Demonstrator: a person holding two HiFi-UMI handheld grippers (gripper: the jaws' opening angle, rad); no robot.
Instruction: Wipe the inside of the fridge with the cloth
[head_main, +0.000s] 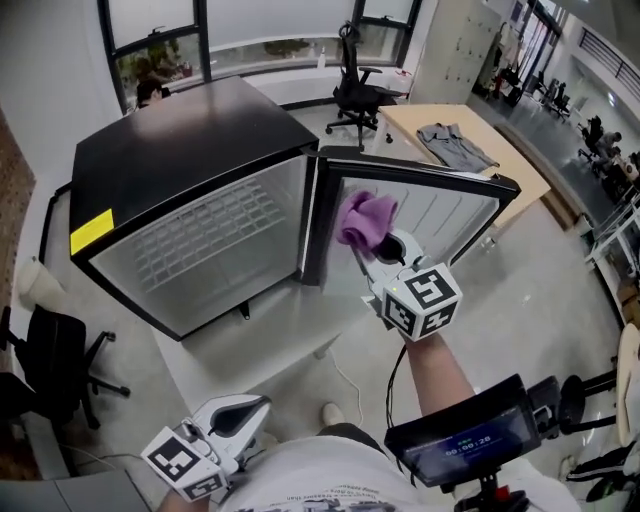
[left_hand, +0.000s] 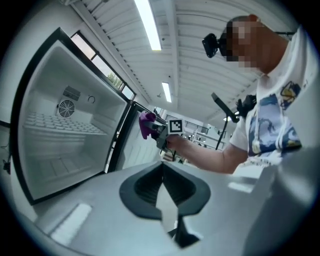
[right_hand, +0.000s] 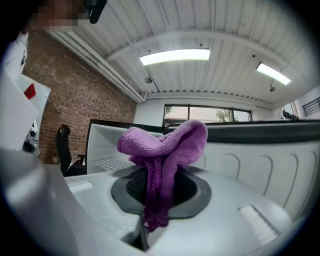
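Right gripper view: purple cloth pinched mid-fold in the right gripper. The jaws are clamped on it, with a bunch mushrooming above them and a short tail below.

Head view: the cloth is in the air before the inner face of the fridge door, near the hinge side. Contact with the liner can't be judged. The fridge stands open to the left, cavity bare but for a wire shelf.

Wiping judged not yet begun inside. To do it well:
- Swing left into the cavity.
- Lead with the bunched cloth, not the jaw tips.
- Press flat and overlap strokes.
- Mind the shelf wires, a likely snag.

Right forearm is outstretched and raised. Left gripper is low by the torso, jaws together on nothing.
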